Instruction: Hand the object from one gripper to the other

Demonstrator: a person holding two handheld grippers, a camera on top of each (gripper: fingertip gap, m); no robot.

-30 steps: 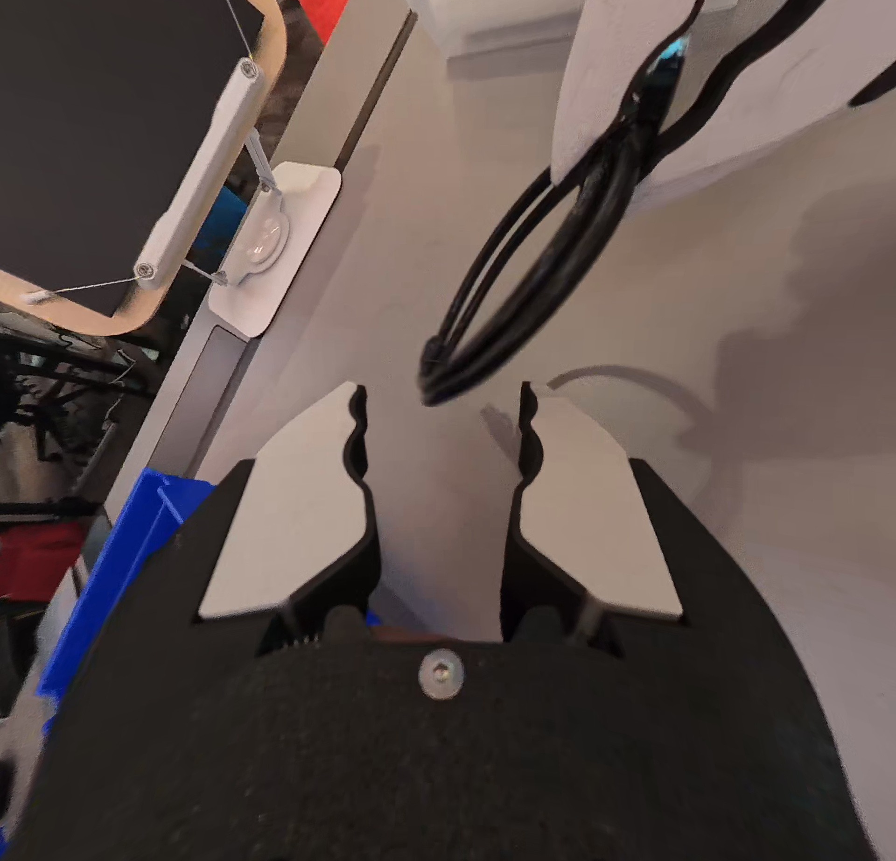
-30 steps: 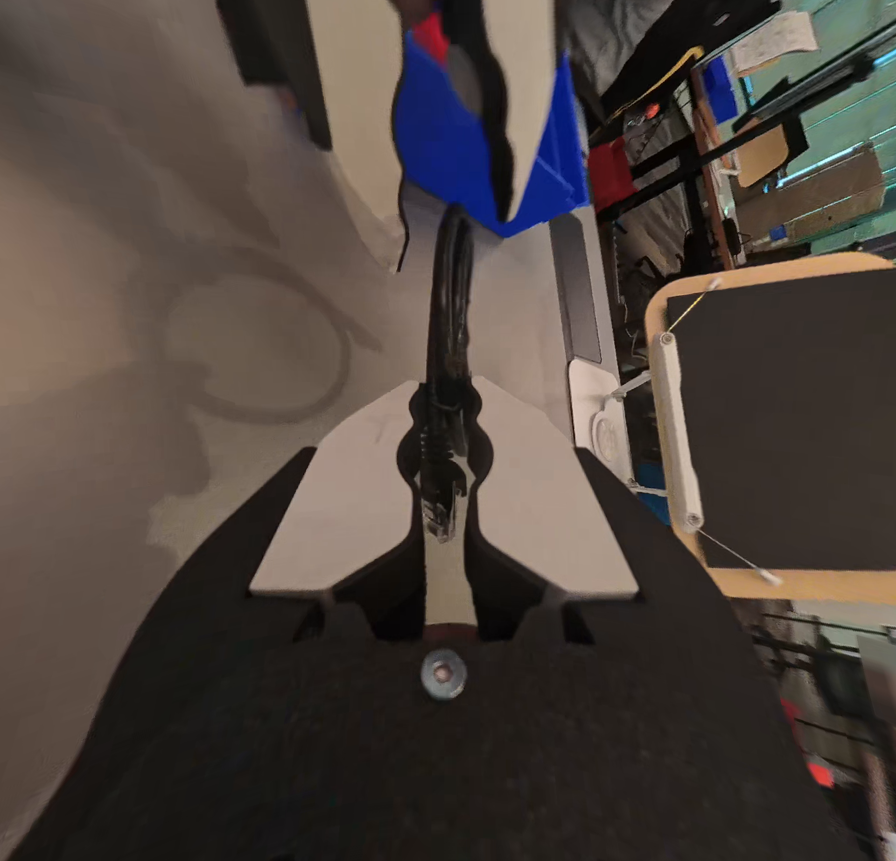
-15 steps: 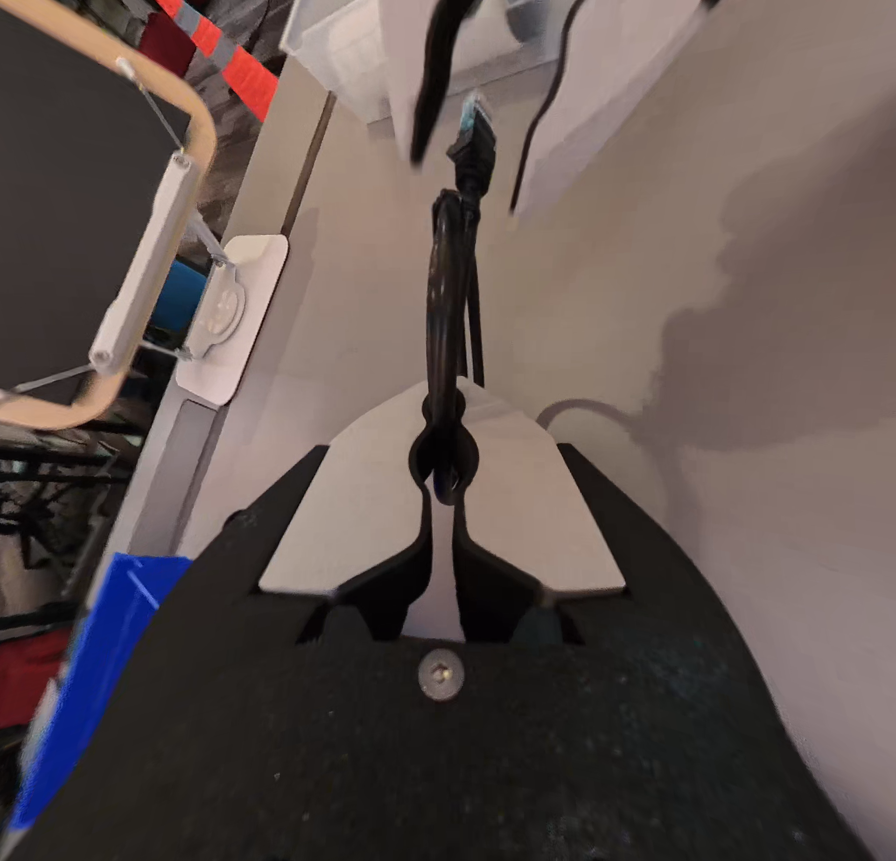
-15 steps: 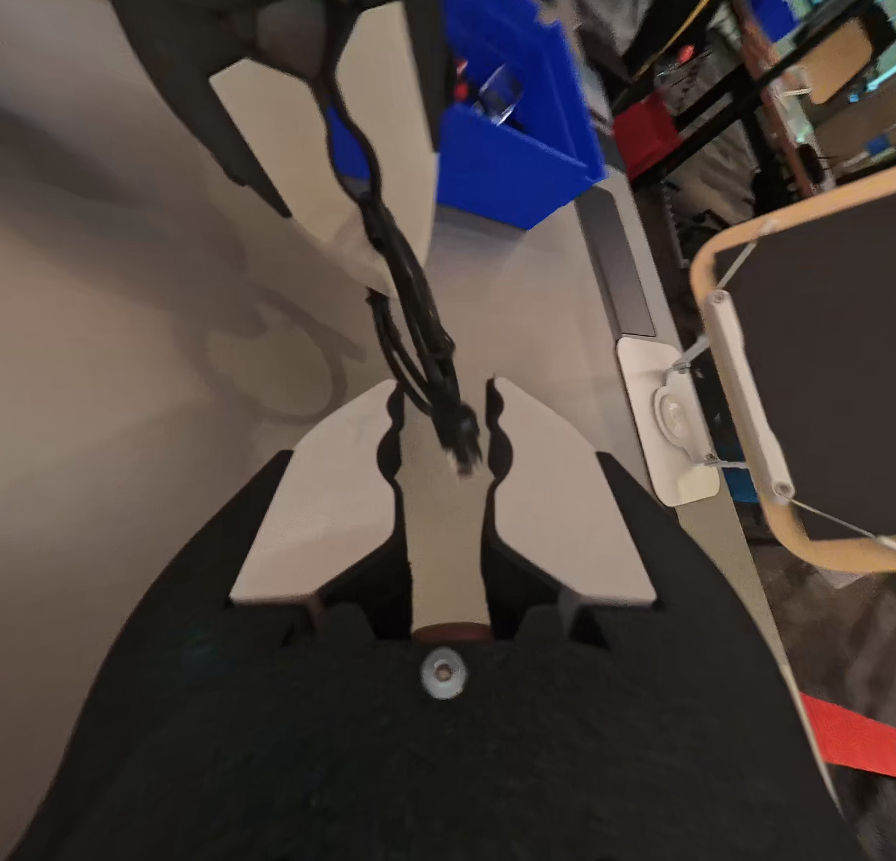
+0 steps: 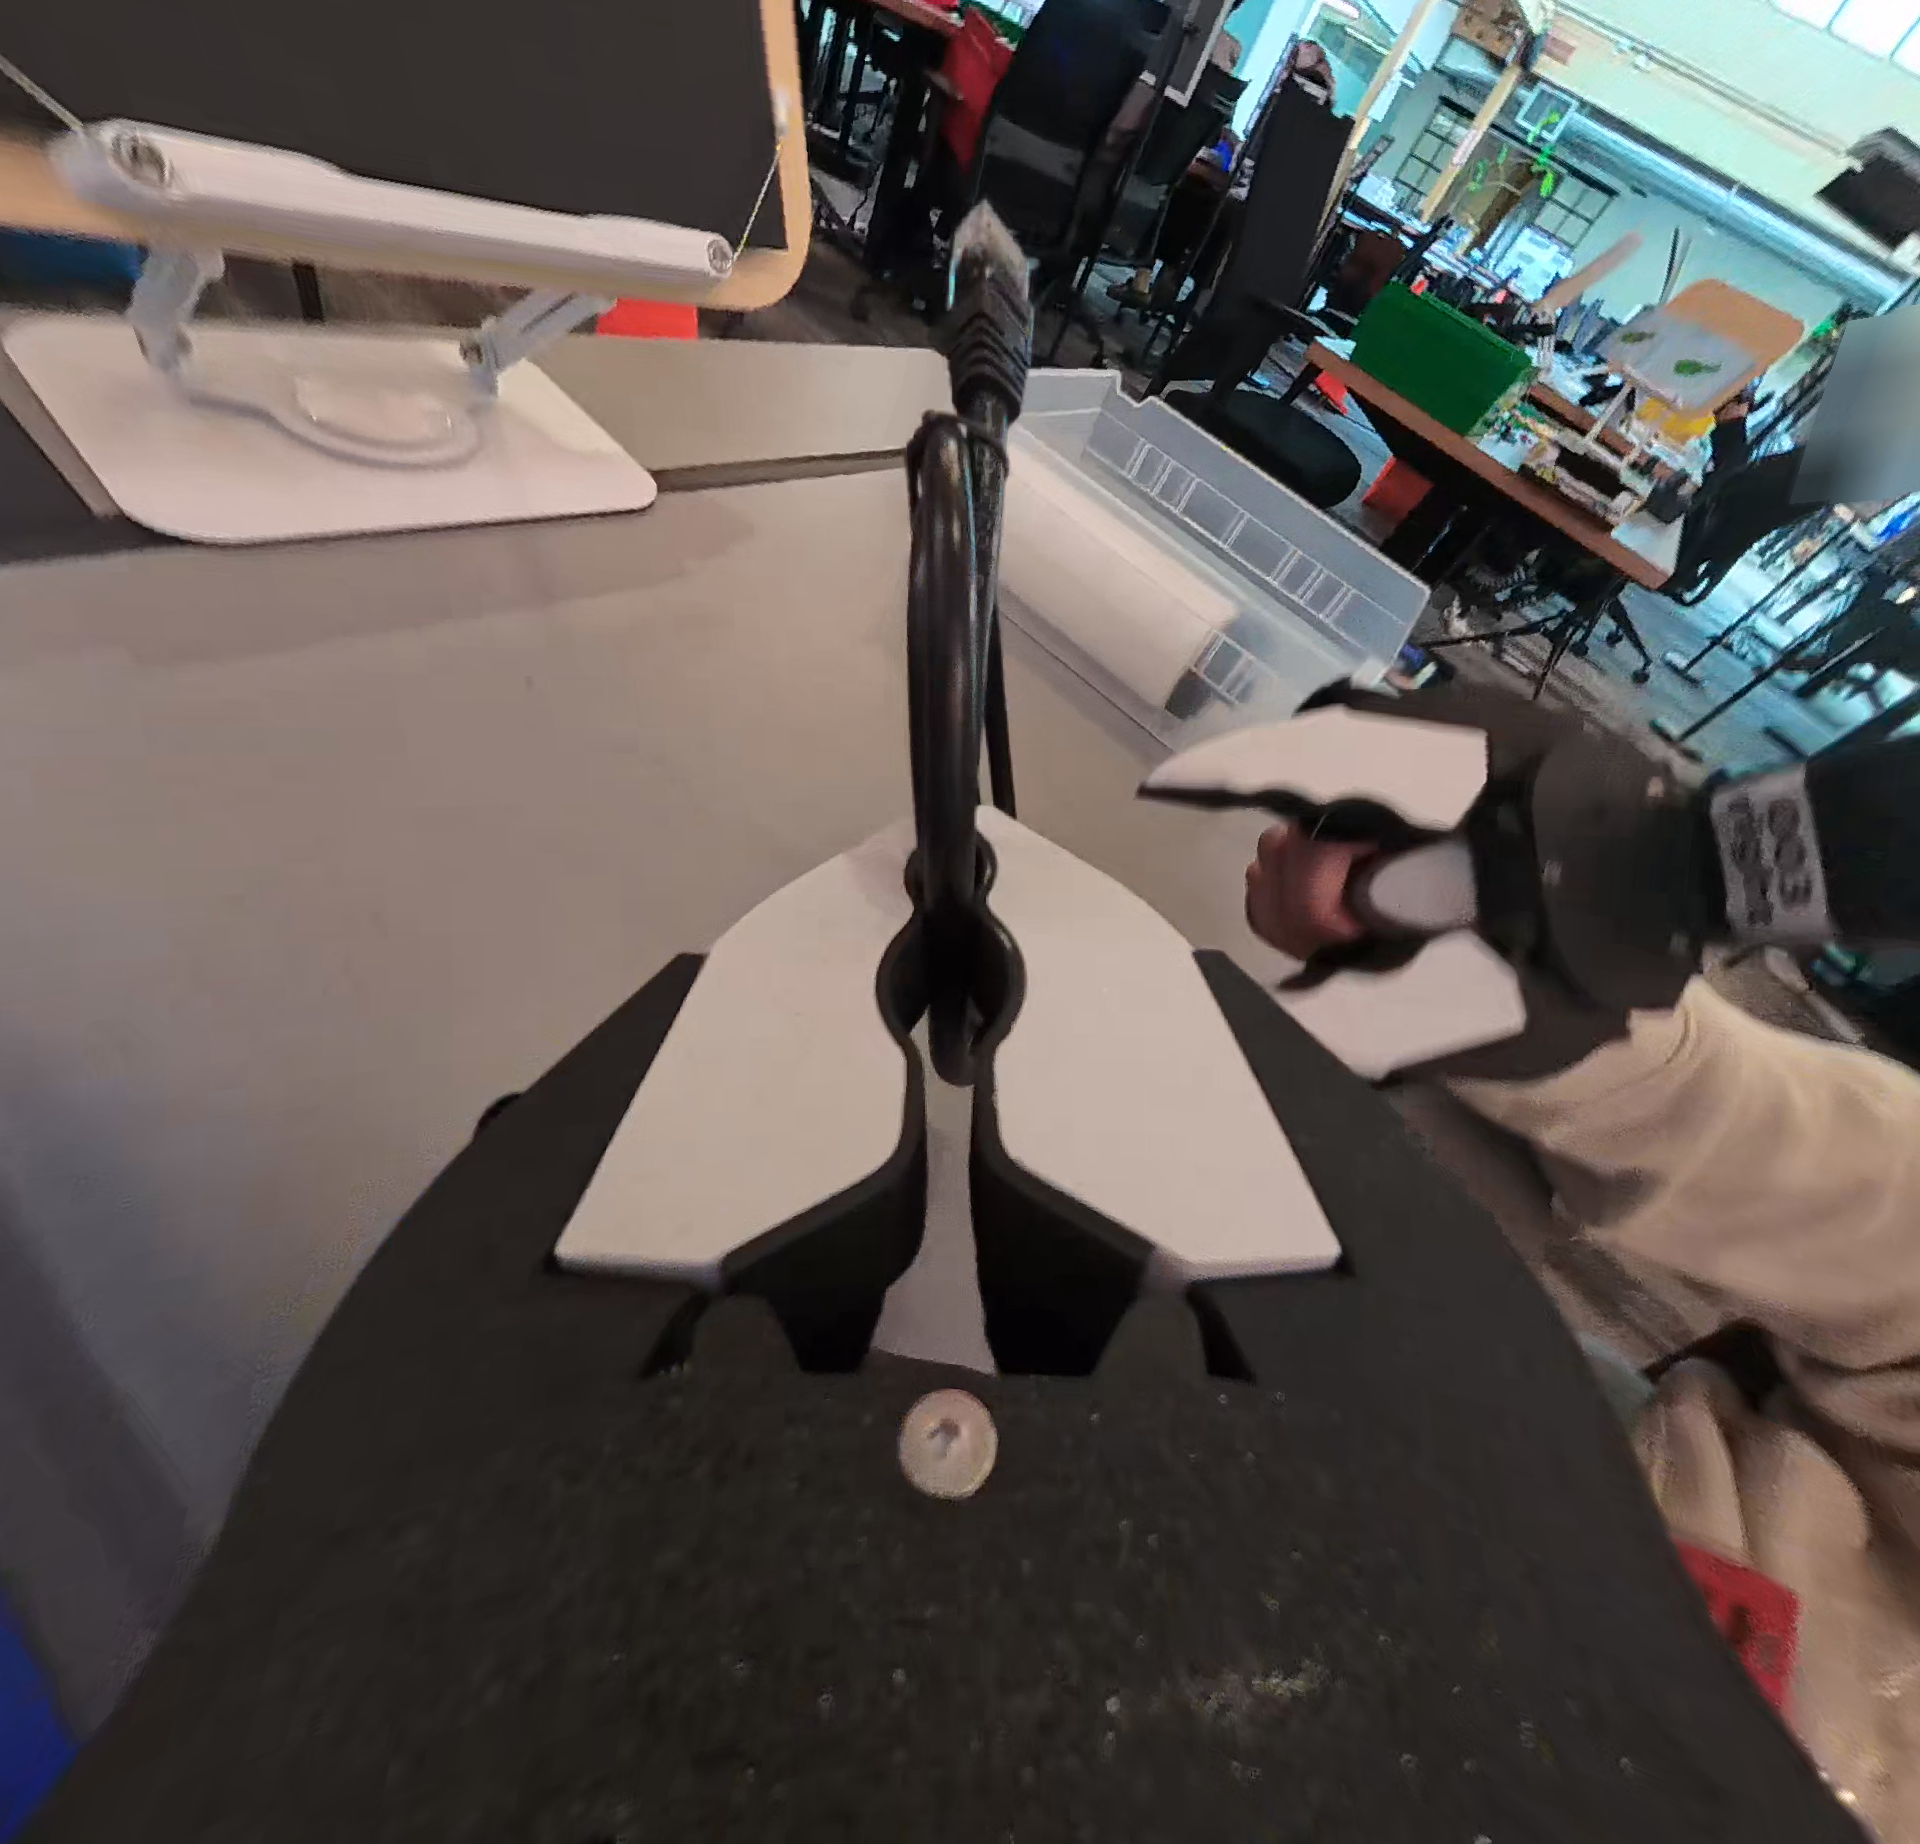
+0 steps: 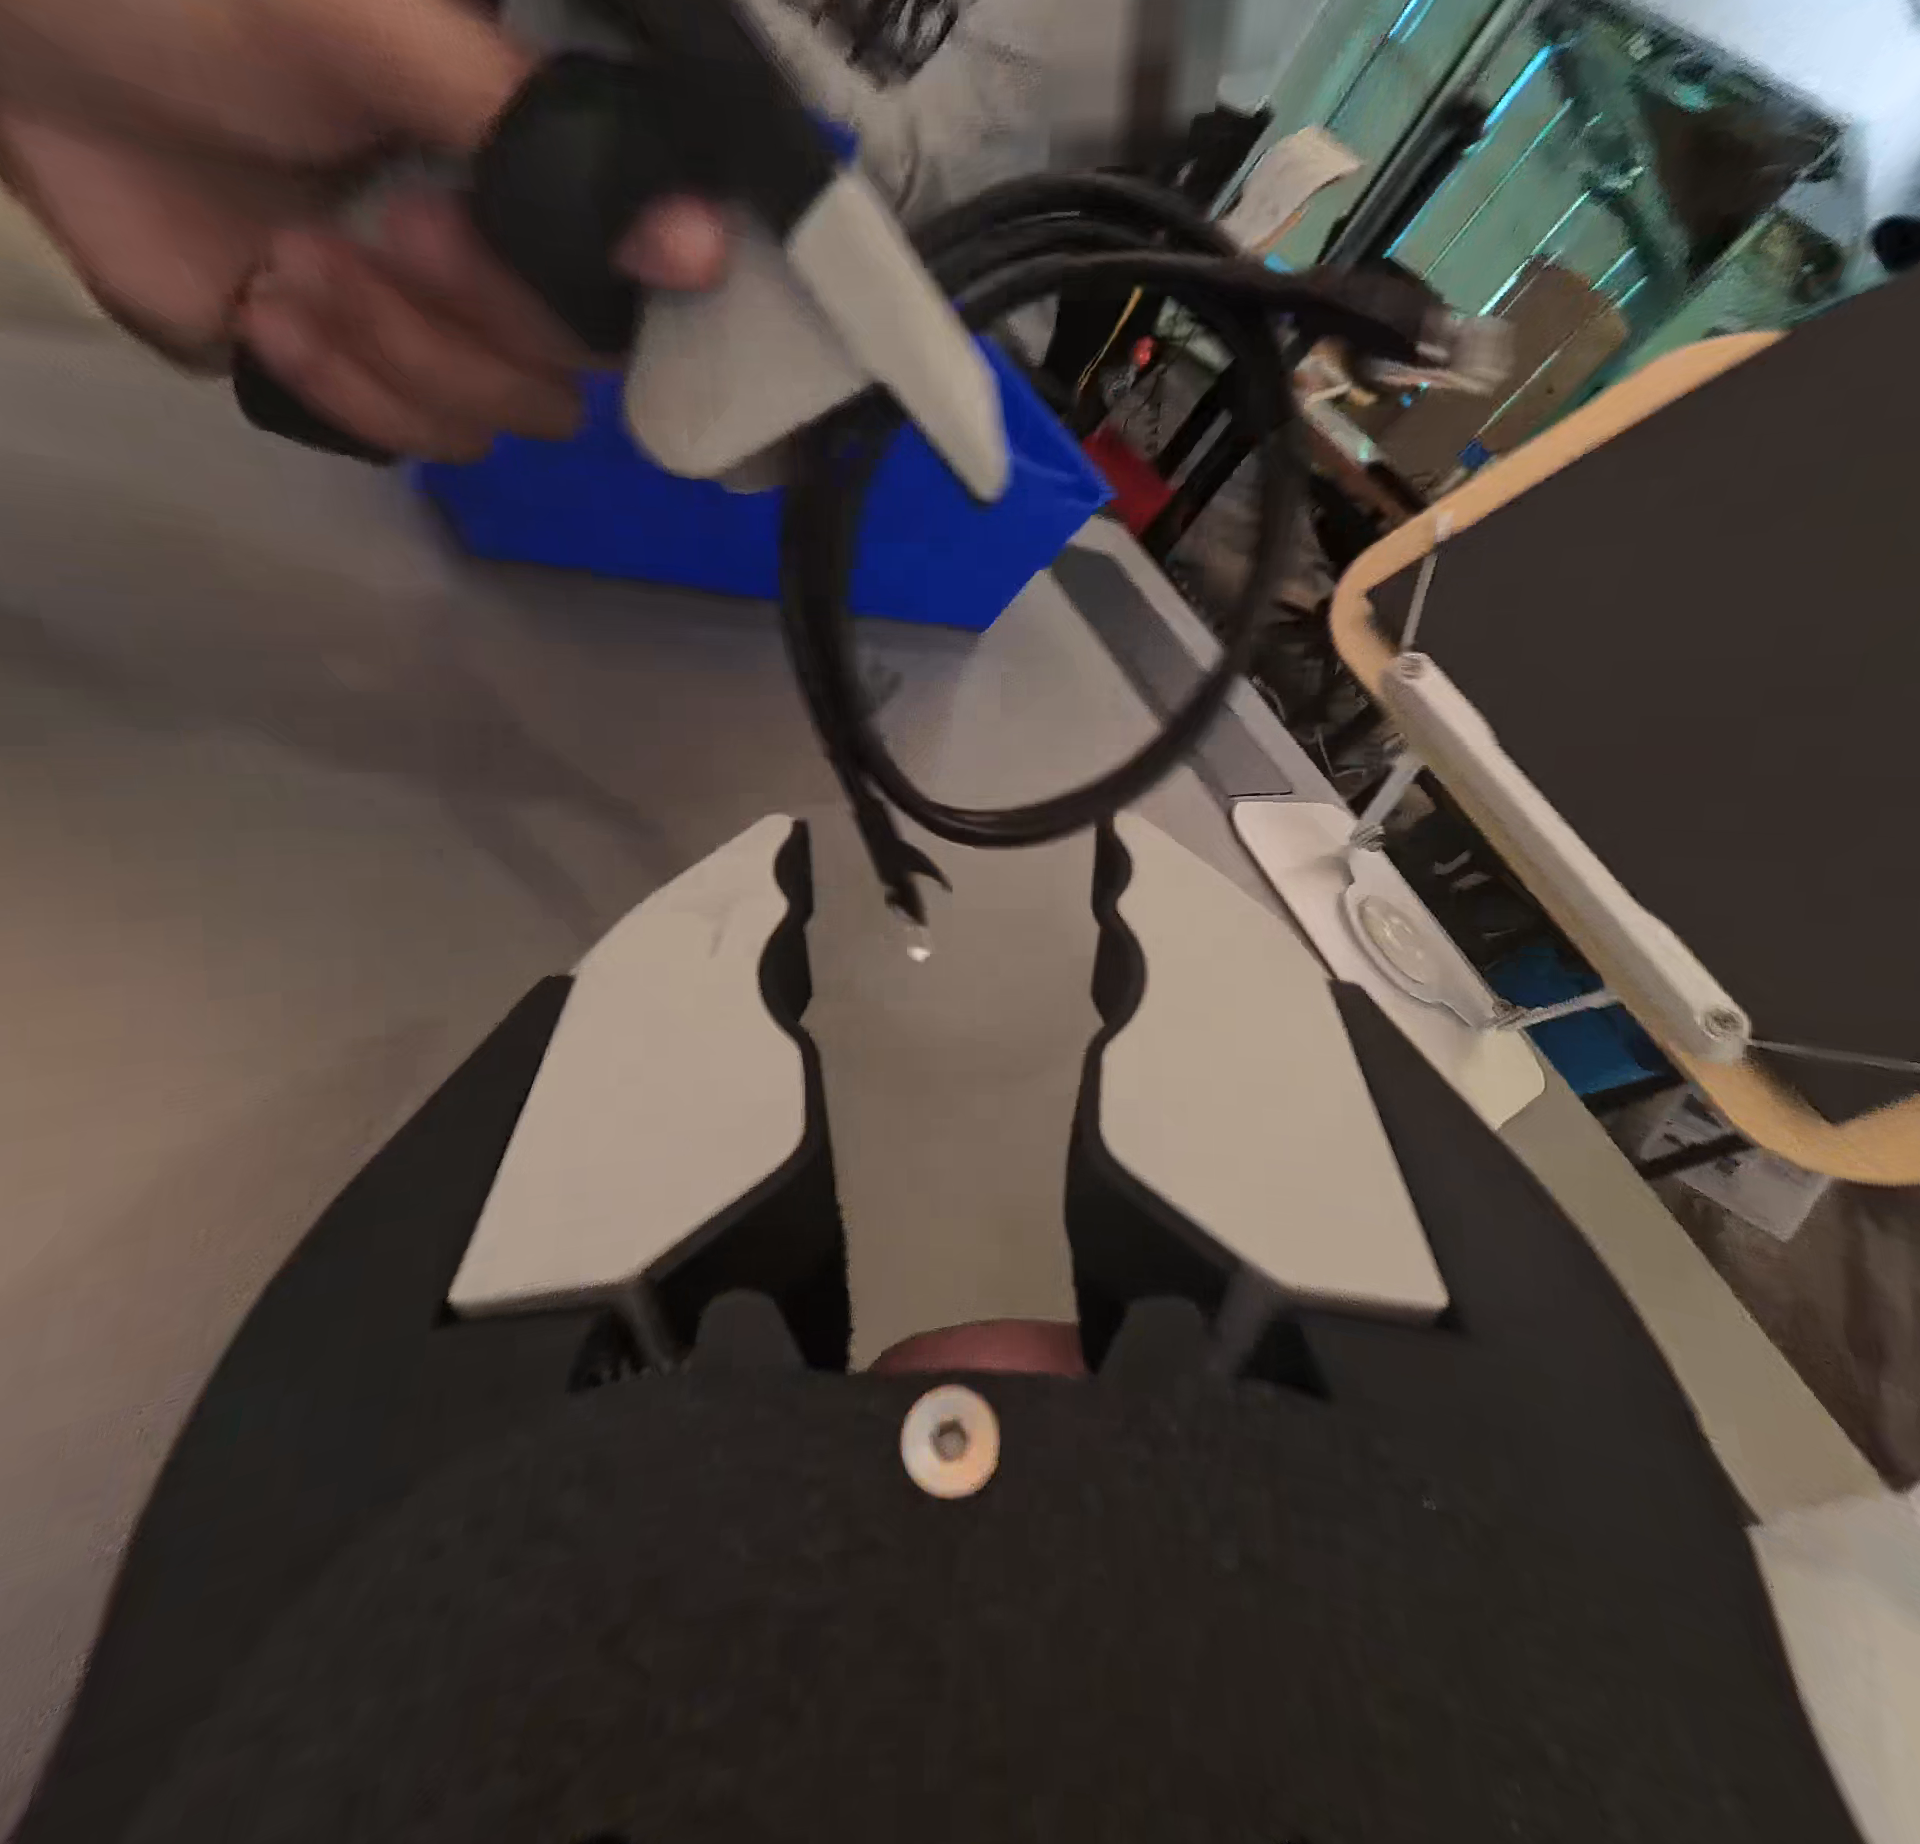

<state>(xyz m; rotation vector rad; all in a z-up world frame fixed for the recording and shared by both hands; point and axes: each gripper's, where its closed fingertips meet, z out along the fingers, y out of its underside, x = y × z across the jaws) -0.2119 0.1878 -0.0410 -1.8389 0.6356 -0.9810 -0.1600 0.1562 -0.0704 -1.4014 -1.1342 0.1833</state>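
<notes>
Cable [image 5: 951, 651] clamped in left claw [image 5: 951, 947]; right claw [image 6: 951, 901] agape, empty.

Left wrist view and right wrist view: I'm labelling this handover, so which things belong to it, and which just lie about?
In the job:
- black coiled cable
- left hand-held gripper, shut on it
- right hand-held gripper, open

Lying about:
- blue plastic bin
- clear plastic tray
- white tablet stand

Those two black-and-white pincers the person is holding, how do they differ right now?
The left gripper is shut on the coiled black cable; the right gripper is open with nothing between its fingers. The left one holds the cable upright above the grey table, while the right sits apart from the cable, off to the side. Both share white fingers on black bodies.
</notes>
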